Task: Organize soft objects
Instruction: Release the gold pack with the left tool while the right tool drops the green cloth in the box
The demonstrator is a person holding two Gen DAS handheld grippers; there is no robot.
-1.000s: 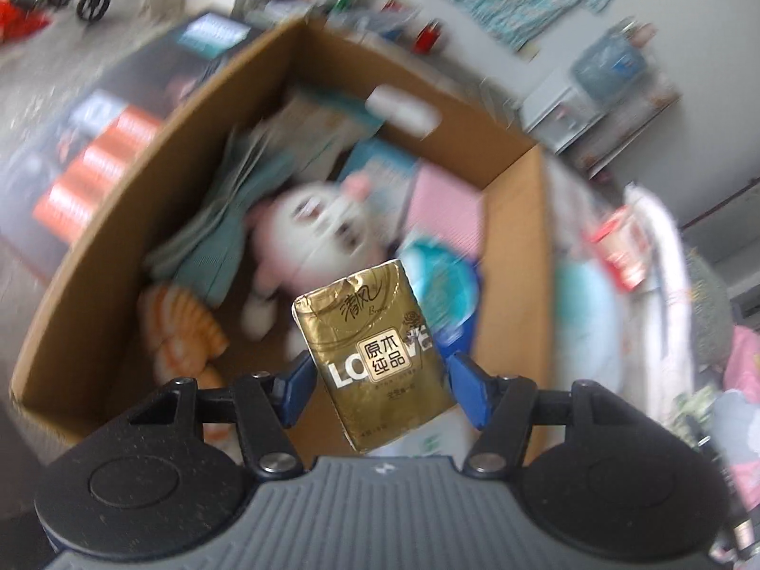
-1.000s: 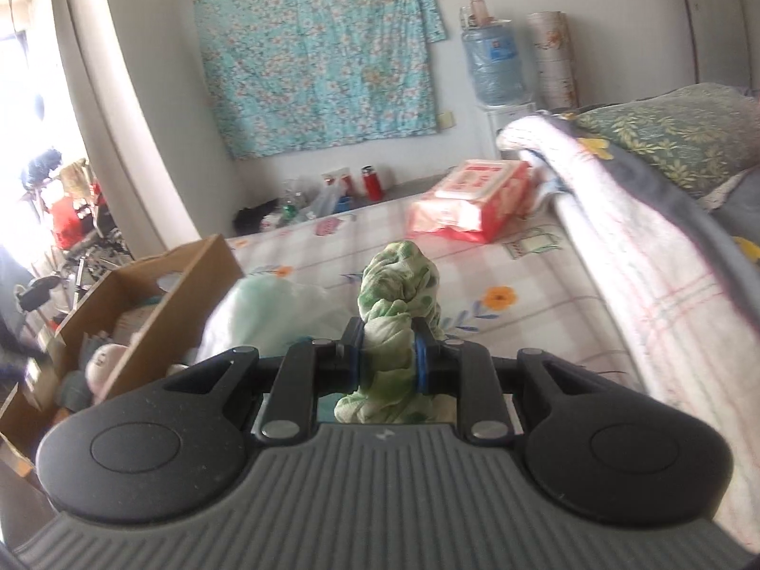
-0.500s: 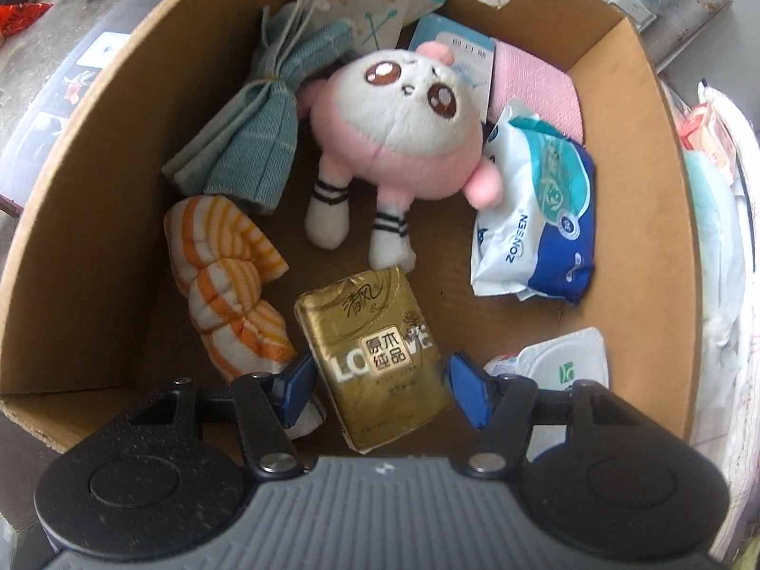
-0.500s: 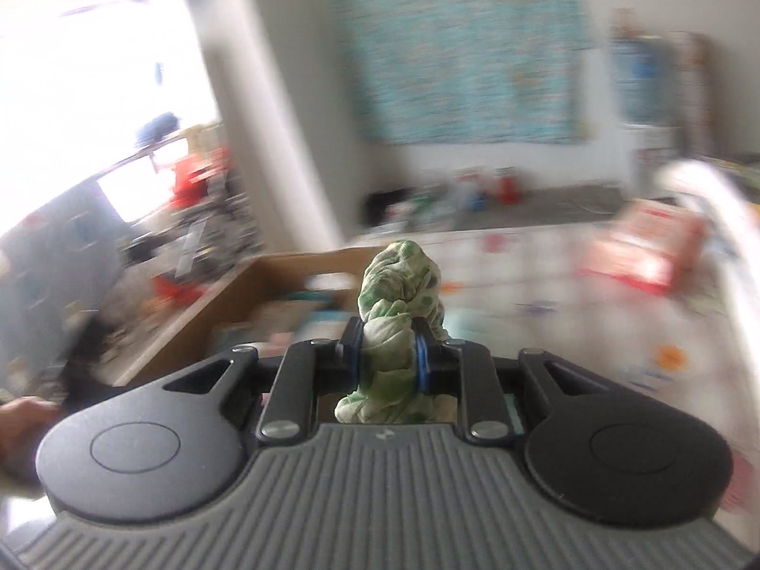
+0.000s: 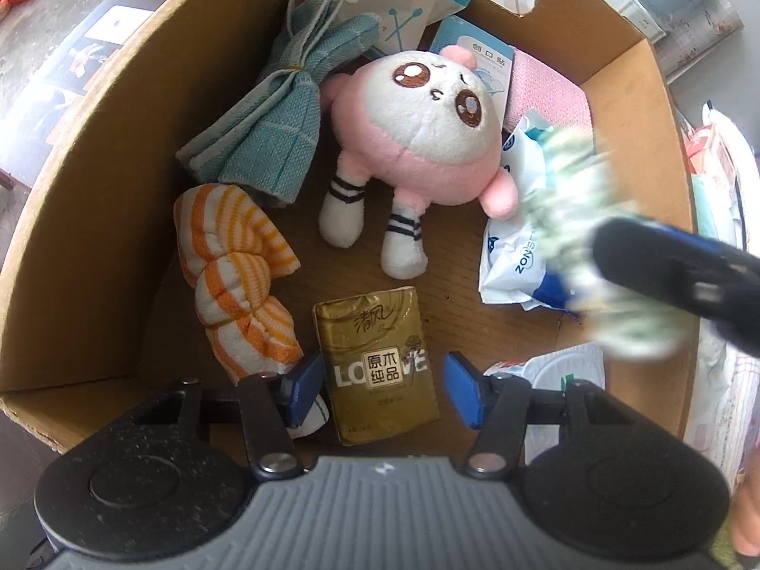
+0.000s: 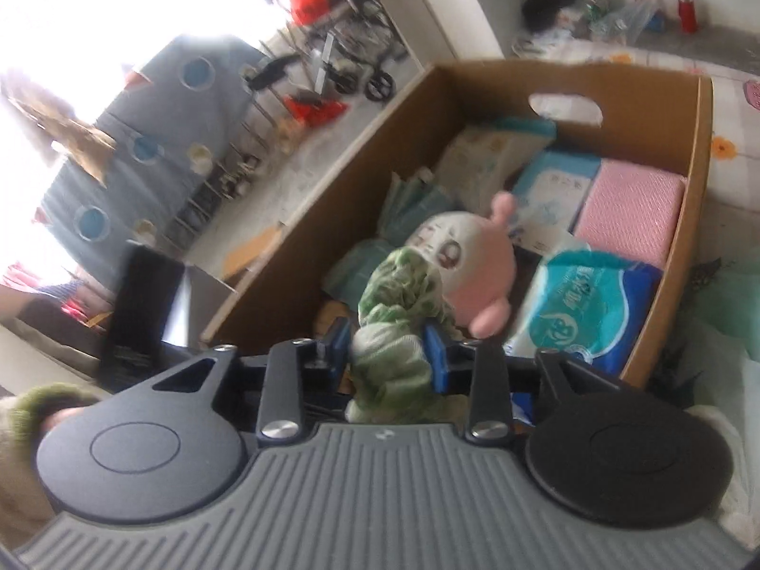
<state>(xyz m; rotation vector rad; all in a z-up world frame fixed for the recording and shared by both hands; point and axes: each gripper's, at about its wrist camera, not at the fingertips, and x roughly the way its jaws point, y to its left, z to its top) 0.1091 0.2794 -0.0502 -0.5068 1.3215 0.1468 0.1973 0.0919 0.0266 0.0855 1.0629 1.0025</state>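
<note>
Here your left tongs (image 5: 380,387) stand released, the two blue fingers (image 5: 301,392) parted on either side of the gold tissue pack (image 5: 375,363), which a moment ago hung clamped between them above the cardboard box (image 5: 85,180) and now lies flat on the box floor at its near edge, just right of the orange striped cloth (image 5: 237,280) and near the pink plush toy (image 5: 422,133). That item is judged delivered. Your right tongs (image 6: 388,350), earlier out over the bed, now reach over the box's right wall, clenched on the green knotted cloth (image 6: 394,327), which appears next to be dropped.
</note>
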